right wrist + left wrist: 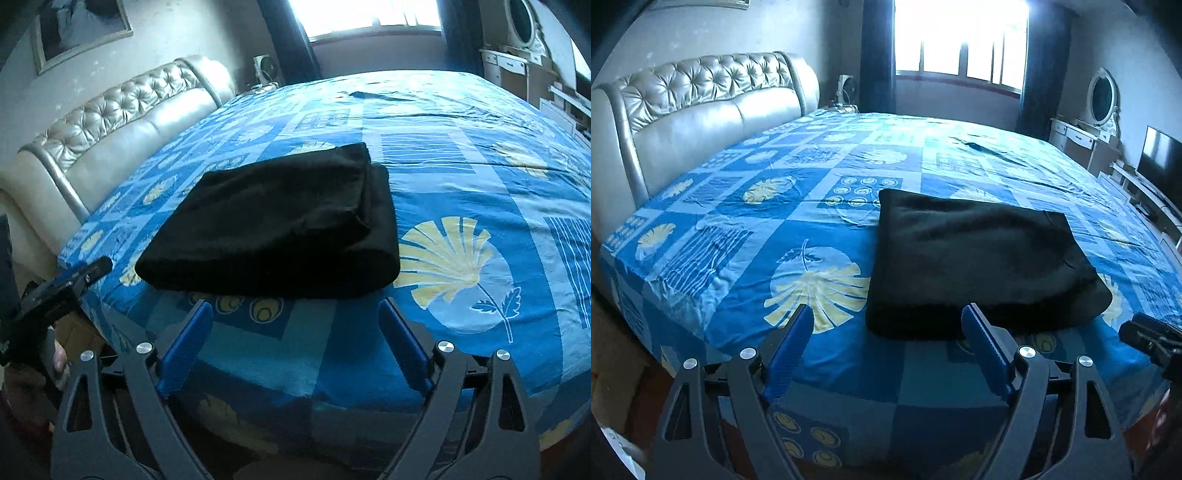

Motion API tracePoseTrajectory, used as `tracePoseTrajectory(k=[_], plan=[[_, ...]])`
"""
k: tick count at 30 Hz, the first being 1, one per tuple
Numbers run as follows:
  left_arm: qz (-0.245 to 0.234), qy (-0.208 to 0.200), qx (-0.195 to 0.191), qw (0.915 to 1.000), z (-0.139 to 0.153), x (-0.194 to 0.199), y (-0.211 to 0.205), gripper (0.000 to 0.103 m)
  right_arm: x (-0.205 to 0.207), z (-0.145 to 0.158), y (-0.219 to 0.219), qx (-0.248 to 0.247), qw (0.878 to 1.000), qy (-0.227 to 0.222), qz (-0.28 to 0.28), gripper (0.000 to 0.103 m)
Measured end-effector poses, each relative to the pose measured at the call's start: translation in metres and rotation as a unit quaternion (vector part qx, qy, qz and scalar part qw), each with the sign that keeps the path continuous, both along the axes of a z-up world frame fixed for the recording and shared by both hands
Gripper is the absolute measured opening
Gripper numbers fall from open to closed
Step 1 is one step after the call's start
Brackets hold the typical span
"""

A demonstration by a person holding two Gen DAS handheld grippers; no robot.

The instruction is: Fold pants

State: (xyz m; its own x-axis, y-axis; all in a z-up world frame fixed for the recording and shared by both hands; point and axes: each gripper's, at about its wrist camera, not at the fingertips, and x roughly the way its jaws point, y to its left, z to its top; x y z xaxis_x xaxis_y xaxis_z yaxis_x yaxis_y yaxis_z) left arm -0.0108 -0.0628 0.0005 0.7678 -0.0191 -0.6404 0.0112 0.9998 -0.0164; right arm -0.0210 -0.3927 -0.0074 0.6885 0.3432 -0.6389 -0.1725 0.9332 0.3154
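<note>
Bottom of both frames: the left gripper [888,319] and right gripper [297,314] hover with blue fingers [790,343] spread apart, holding nothing. Just beyond, mid-frame, the black pants [273,229] lie folded into a compact stack on the blue leaf-patterned bedsheet [746,229]. At upper left stands a tufted leather headboard [701,96]; a bright window [960,37] glares at top.
</note>
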Motion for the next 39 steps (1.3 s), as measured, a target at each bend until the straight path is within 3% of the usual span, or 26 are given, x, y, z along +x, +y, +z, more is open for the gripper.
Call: tracePoseTrajectory(k=[10,32,39], plan=[[0.012,0.017,-0.028,0.9994,-0.004,0.004,0.002,0.081,0.002,-0.001,0.000,-0.002,1.000,-0.006,-0.005,0.091],[-0.009,0.007,0.037,0.9992,-0.011,-0.006,-0.024,0.082,0.004,0.000,-0.002,-0.007,1.000,-0.009,-0.010,0.091],[-0.015,-0.007,0.056,0.9983,-0.008,-0.009,-0.029,0.087,0.004,0.000,-0.002,-0.007,1.000,-0.009,-0.009,0.091]])
